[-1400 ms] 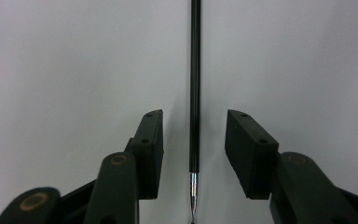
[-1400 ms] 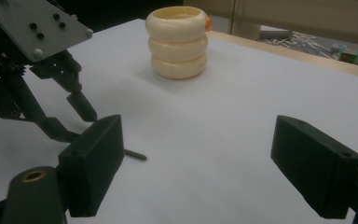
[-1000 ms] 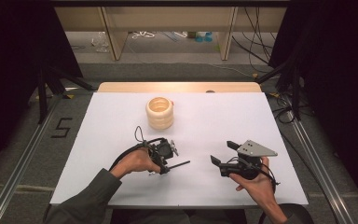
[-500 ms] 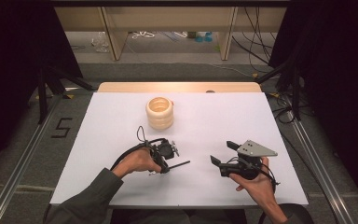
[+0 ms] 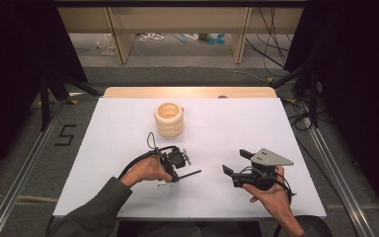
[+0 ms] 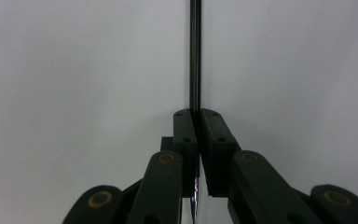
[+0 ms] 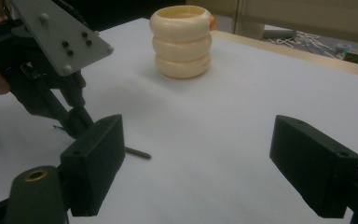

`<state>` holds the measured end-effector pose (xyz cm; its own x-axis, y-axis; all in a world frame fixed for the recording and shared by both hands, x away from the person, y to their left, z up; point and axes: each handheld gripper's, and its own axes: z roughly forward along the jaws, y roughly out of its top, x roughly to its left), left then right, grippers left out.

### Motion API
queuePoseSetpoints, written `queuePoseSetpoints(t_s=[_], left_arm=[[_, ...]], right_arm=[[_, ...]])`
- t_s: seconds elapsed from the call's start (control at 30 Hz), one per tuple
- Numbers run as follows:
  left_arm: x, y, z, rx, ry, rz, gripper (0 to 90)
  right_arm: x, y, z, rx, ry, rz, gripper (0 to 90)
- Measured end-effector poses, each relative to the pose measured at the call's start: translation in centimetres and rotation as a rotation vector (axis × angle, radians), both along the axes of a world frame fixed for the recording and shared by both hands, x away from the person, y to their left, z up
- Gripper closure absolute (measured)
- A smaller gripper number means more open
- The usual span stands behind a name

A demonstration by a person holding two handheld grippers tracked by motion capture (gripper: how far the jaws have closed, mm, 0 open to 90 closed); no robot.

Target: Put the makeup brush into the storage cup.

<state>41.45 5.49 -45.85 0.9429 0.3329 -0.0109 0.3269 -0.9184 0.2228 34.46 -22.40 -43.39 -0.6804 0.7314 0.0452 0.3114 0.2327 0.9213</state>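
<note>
A thin black rod (image 5: 191, 173) lies low over the white table (image 5: 286, 133), pointing right. My left gripper (image 5: 176, 176) is shut on it. Its jaws have just been closing, and in the left gripper view the pads (image 6: 185, 126) pinch the rod (image 6: 195, 56), which runs straight ahead from my left gripper (image 6: 196, 114). My right gripper (image 5: 233, 161) is held to the right of the rod's tip and is open, with nothing between its jaws. In the right gripper view, my right gripper (image 7: 200, 158) faces the left gripper (image 7: 74, 116) and the rod's end (image 7: 139, 153).
A stack of three cream rings (image 5: 169, 119) stands upright toward the back of the table, also seen ahead in the right gripper view (image 7: 182, 41). A wooden strip (image 5: 187, 92) runs along the far edge. Dark stands and cables flank both sides.
</note>
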Motion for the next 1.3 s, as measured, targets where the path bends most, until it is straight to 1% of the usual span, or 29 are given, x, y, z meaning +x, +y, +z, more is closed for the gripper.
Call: queuePoseSetpoints(t_s=[0.03,0.07,0.17,0.27,0.3,0.6,0.63,0.7,0.73,0.8,0.83,0.93,1.03,1.13,1.17,1.23,1.27,1.3], left_arm=[[0.0,0.0,0.0,-0.002,0.000,-0.001,84.9],[0.0,0.0,0.0,-0.003,-0.001,-0.003,85.0],[0.1,0.1,0.0,-0.004,0.004,-0.015,85.1],[0.1,0.2,0.0,-0.015,0.005,-0.020,85.2],[0.1,0.2,0.0,-0.015,0.005,-0.020,85.1],[0.2,0.4,0.1,-0.043,0.013,-0.031,85.2],[0.2,0.5,0.1,-0.044,0.016,-0.034,85.2],[0.3,0.5,0.3,-0.057,0.013,-0.036,85.2],[0.2,0.6,0.3,-0.065,0.017,-0.029,85.2],[0.2,0.7,0.5,-0.076,0.018,-0.030,85.2],[0.2,0.7,0.6,-0.077,0.022,-0.036,85.2],[0.1,1.0,0.9,-0.086,0.022,-0.034,85.2],[0.1,1.3,1.2,-0.100,0.014,-0.033,85.2],[-0.1,1.6,1.6,-0.116,0.014,-0.032,85.2],[-0.1,1.7,1.8,-0.121,0.011,-0.032,85.2],[-0.1,1.8,2.0,-0.127,0.009,-0.030,85.2],[-0.1,1.8,2.1,-0.131,0.008,-0.030,85.2],[-0.2,1.8,2.2,-0.134,0.007,-0.035,85.2]], right_arm=[[-0.1,0.0,0.1,-0.011,0.007,-0.005,19.0],[-0.1,0.0,0.1,-0.014,0.002,-0.006,19.1],[-0.1,0.0,0.1,-0.014,0.000,-0.001,19.1],[-0.1,0.0,0.1,-0.017,0.000,0.002,19.1],[-0.1,0.0,0.1,-0.025,0.008,0.007,19.1],[-0.2,0.0,0.1,-0.030,0.003,0.015,19.2],[-0.2,0.0,0.1,-0.030,0.003,0.015,19.2],[-0.2,0.1,0.1,-0.029,0.002,0.017,19.2],[-0.2,0.1,0.1,-0.030,-0.004,0.013,19.3],[-0.2,0.2,0.1,-0.033,-0.003,0.019,19.4],[-0.3,0.2,0.2,-0.047,0.003,0.020,19.5],[-0.3,0.3,0.1,-0.041,-0.005,0.030,19.9],[-0.4,0.5,0.1,-0.038,-0.006,0.045,20.2],[-0.4,0.7,0.1,-0.060,-0.017,0.055,20.2],[-0.5,0.8,0.1,-0.080,-0.031,0.072,20.2],[-0.5,1.0,0.1,-0.081,-0.039,0.072,20.3],[-0.5,1.1,0.1,-0.098,-0.050,0.085,20.2],[-0.6,1.2,0.2,-0.106,-0.051,0.092,20.2]])
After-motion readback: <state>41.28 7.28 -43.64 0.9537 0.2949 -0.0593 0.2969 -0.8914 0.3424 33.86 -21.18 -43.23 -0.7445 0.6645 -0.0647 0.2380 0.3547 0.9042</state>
